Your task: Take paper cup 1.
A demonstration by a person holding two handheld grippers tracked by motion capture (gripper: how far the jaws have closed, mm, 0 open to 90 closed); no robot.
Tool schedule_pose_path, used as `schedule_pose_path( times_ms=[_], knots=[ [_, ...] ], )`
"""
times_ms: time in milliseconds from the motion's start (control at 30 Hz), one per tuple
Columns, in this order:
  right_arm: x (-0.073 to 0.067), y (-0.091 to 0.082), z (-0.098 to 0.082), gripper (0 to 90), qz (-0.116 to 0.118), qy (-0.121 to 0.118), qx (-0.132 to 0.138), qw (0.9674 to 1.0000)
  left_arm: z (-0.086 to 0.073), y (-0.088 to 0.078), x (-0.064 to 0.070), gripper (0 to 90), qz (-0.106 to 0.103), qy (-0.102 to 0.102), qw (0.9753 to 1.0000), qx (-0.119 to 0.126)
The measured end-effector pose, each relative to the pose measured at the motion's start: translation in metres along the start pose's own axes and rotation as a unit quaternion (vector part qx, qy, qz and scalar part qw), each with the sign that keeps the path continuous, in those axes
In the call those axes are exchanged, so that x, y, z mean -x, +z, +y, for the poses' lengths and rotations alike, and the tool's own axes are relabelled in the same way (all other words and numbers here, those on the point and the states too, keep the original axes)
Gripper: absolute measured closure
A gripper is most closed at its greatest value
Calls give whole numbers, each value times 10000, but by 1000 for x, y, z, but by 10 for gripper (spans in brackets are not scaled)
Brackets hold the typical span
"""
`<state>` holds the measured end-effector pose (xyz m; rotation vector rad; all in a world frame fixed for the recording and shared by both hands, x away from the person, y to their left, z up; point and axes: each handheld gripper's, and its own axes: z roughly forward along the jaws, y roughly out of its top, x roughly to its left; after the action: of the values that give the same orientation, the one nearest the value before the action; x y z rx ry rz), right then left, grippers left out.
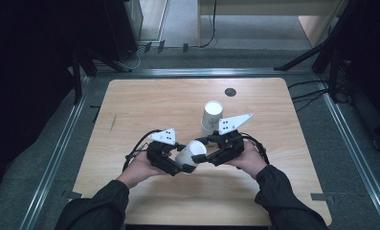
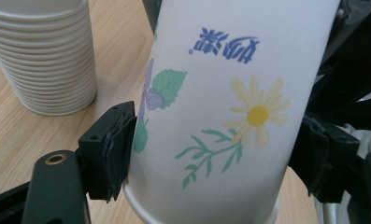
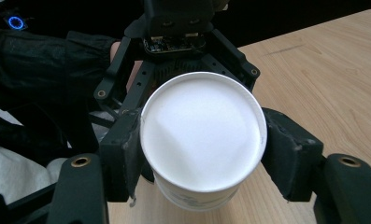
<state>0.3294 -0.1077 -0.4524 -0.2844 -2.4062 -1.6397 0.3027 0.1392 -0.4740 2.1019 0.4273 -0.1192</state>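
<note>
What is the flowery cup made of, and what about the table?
The white flower-printed cup looks like thin paper with a matte printed skin; its rolled rim and the nested stack of plain white cups suggest that. The light brown table shows wood grain, though it may be only a wood-look layer.

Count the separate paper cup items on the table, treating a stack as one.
2: the flowered cup held between both claws above the near table, and the stack of cups standing just behind them. How many cups are nested in the stack can't be told exactly.
</note>
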Motion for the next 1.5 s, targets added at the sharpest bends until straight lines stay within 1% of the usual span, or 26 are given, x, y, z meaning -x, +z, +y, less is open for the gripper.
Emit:
schedule_pose_path(
  times_ms=[233,500,600,767,800,833,867,933,967,1000,1033,1100,1167,1233,1300,1333,1367,1400,1433,1500],
  knots=[
    [1,1,0,356,25,53,-16,10000,0,0,1,242,13,57,10000,17],
    [1,0,1,355,-30,64,-18,10000,-1,-2,1,253,49,73,10000,47],
    [1,0,1,353,-69,57,-18,10000,-1,-3,0,259,50,92,9999,65],
    [0,-1,2,351,-59,40,-17,10000,0,-3,1,262,42,99,9999,79],
    [-1,-1,2,349,-93,-25,-5,10000,0,-4,1,263,39,101,9999,91],
    [-1,-1,2,349,-93,-25,-5,10000,0,-4,1,263,37,106,9999,96],
    [-1,-1,2,346,-92,-65,-7,9999,0,-4,1,262,30,106,9999,97],
    [0,-2,2,316,-74,34,-7,10000,0,-5,1,263,34,111,9999,91],
    [0,-2,2,316,-74,34,-7,10000,0,-5,1,263,53,104,9999,87],
    [-1,-3,2,293,-142,37,-29,9999,0,-7,0,263,43,97,9999,96],
    [0,-3,2,290,-171,-19,-13,9999,0,-8,0,263,54,86,9999,91],
    [-1,-4,2,281,-206,-20,-13,9998,0,-9,0,263,57,67,9999,101],
    [0,-9,1,279,-259,-29,-24,9997,1,-16,-2,264,112,54,9999,69],
    [0,-10,0,279,-300,-60,-45,9995,1,-18,-3,265,90,35,9999,58],
    [-1,-13,-2,279,-384,-80,-111,9992,2,-22,-4,265,106,35,9999,-40],
    [-1,-13,-2,279,-384,-80,-111,9992,2,-22,-4,266,106,35,9999,-40],
    [-2,-15,-5,279,-412,-82,-138,9990,3,-24,-3,266,174,90,9996,-201],
    [-2,-15,-6,279,-440,-73,-167,9989,4,-26,-3,266,182,130,9994,-272],
    [-2,-15,-6,279,-440,-73,-167,9989,4,-26,-3,266,182,130,9994,-272],
    [-4,-17,-10,279,-471,-99,-254,9985,6,-29,-2,266,195,153,9991,-348]
  ],
)
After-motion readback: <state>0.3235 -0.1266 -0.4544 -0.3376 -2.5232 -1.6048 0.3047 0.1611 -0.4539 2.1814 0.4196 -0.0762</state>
